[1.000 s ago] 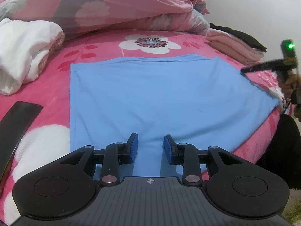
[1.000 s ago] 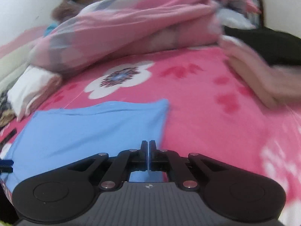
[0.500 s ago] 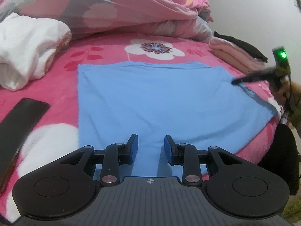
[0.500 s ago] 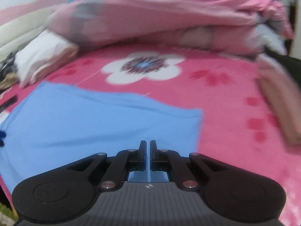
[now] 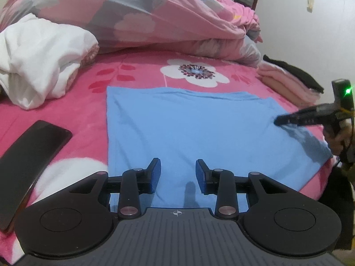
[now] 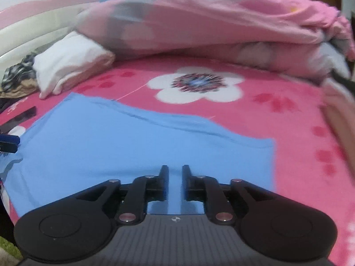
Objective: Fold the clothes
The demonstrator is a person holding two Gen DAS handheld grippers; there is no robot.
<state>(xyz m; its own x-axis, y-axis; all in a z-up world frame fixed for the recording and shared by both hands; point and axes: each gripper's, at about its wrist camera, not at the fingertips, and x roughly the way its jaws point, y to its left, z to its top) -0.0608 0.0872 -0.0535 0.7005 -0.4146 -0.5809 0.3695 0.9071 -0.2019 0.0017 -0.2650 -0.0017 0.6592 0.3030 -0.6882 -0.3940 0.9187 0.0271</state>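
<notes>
A light blue garment (image 5: 199,128) lies spread flat on the pink floral bedsheet (image 5: 137,71). My left gripper (image 5: 177,166) hovers open over its near edge, with nothing between the blue pads. In the right wrist view the same blue garment (image 6: 133,144) fills the foreground. My right gripper (image 6: 175,170) sits above its right part with the fingers a small gap apart and nothing held. From the left wrist view the right gripper (image 5: 280,122) appears low over the garment's right side, held by a hand. The left gripper's blue tip (image 6: 8,144) shows at the left edge.
A dark phone (image 5: 28,155) lies on the sheet left of the garment. A bunched white garment (image 5: 40,62) sits at the far left. A pink and grey duvet (image 5: 133,17) is heaped at the back. Folded pink clothes (image 5: 286,82) with a black item (image 5: 295,75) lie far right.
The right gripper has moved left from the garment's right edge to over the cloth, and its fingers have parted from shut. The left gripper stays open over the near edge.
</notes>
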